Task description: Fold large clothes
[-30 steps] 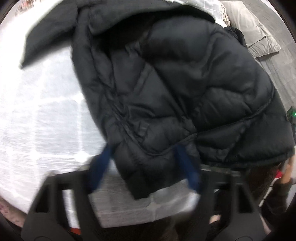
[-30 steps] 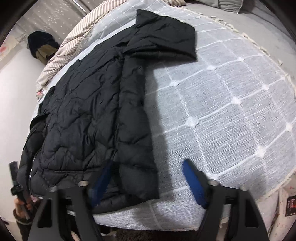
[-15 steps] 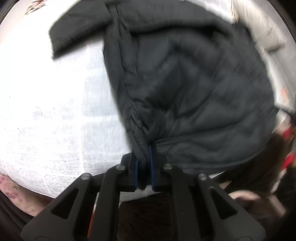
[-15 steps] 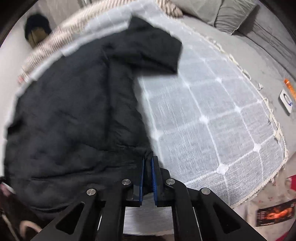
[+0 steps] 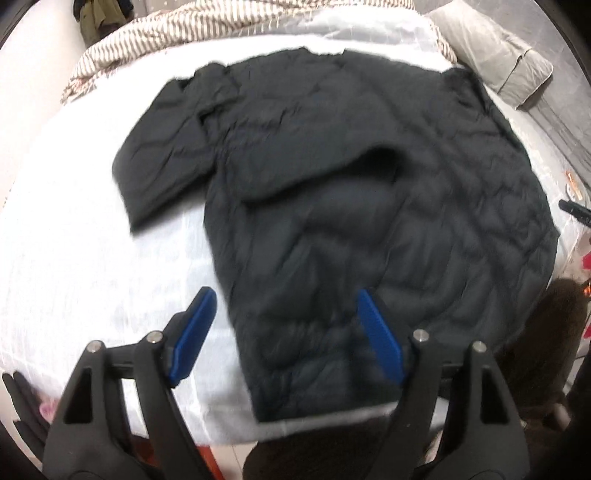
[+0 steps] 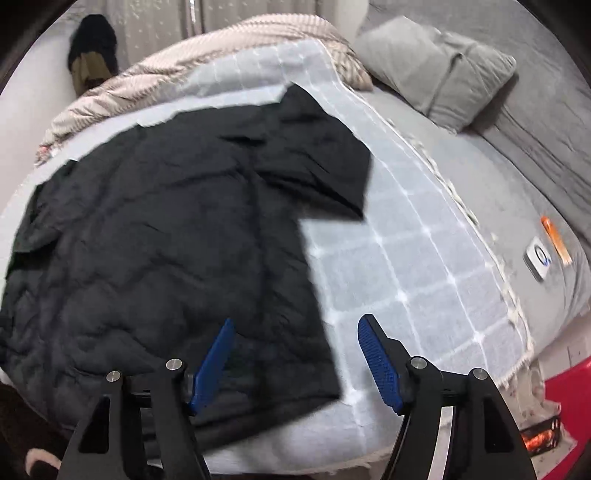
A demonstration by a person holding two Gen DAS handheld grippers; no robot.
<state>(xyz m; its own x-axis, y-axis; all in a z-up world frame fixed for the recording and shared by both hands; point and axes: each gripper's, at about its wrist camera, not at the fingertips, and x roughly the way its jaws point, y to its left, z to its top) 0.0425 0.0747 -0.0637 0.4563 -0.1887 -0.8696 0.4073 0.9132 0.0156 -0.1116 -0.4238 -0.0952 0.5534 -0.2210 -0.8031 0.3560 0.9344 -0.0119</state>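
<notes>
Bed with a white grid-checked coverlet [image 6: 424,266] carries our black quilted puffer jacket [image 5: 369,221], laid flat near the front edge so its hem is within reach. We hold the left tongs [image 5: 286,332] and right tongs [image 6: 295,358] above the hem corners, jaws opening, nothing between them; one sleeve [image 6: 317,158] lies out sideways, probably for folding inward.

A home bedroom: a bed [image 6: 461,177] with grey pillow [image 6: 436,62] and striped duvet [image 5: 207,26].
</notes>
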